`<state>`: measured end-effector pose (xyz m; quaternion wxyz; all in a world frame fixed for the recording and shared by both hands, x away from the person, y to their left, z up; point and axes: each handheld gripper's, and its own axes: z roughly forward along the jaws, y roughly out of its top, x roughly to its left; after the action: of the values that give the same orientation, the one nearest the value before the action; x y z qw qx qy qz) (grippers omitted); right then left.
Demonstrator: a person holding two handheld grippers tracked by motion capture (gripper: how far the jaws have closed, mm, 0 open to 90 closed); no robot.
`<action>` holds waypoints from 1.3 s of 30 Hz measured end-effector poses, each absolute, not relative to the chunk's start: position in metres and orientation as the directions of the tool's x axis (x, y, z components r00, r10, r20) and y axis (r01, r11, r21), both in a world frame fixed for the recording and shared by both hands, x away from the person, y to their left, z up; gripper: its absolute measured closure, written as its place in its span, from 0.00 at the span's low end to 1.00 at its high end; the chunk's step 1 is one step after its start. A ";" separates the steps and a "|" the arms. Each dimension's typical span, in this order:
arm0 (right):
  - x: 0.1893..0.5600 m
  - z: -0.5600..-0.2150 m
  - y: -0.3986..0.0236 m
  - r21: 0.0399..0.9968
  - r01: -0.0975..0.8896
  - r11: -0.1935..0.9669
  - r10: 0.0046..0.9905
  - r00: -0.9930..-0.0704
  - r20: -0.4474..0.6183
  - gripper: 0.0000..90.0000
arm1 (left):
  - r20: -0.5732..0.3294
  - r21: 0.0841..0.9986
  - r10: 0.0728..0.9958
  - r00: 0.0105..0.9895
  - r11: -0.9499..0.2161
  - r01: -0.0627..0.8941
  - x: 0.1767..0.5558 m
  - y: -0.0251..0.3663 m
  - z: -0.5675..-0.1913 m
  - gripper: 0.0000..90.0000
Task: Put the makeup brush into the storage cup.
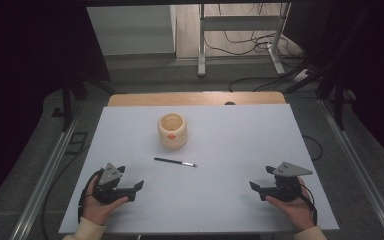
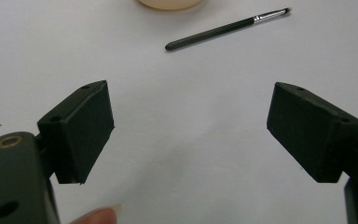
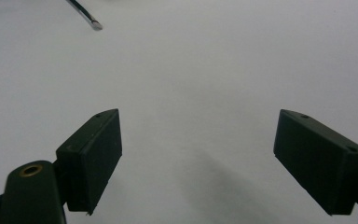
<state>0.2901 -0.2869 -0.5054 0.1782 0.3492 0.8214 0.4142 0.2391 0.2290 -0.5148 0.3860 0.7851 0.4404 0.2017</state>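
While cables (image 1: 240,40) trail over the floor behind, a white table (image 1: 240,135) lies lit.
A cup (image 1: 172,131) and brush (image 1: 175,162) sit between the left gripper (image 1: 130,181) and right gripper (image 1: 261,179), both spread wide and empty.

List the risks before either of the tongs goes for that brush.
1. The thin black brush with a metal ferrule lies flat on the white table; wide-open left tongs may push or roll it rather than grip it.
2. The cream round cup stands just behind it; overshooting could knock it.
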 end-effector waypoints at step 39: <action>0.292 -0.504 -0.278 0.791 0.420 0.444 0.697 -0.717 -0.011 0.16 | 0.053 0.763 0.760 0.648 -0.449 0.465 0.244 0.229 -0.480 0.16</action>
<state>0.2924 -0.2783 -0.5037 0.1703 0.3357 0.8325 0.4066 0.2437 0.2294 -0.4803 0.3724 0.8279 0.3698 0.1981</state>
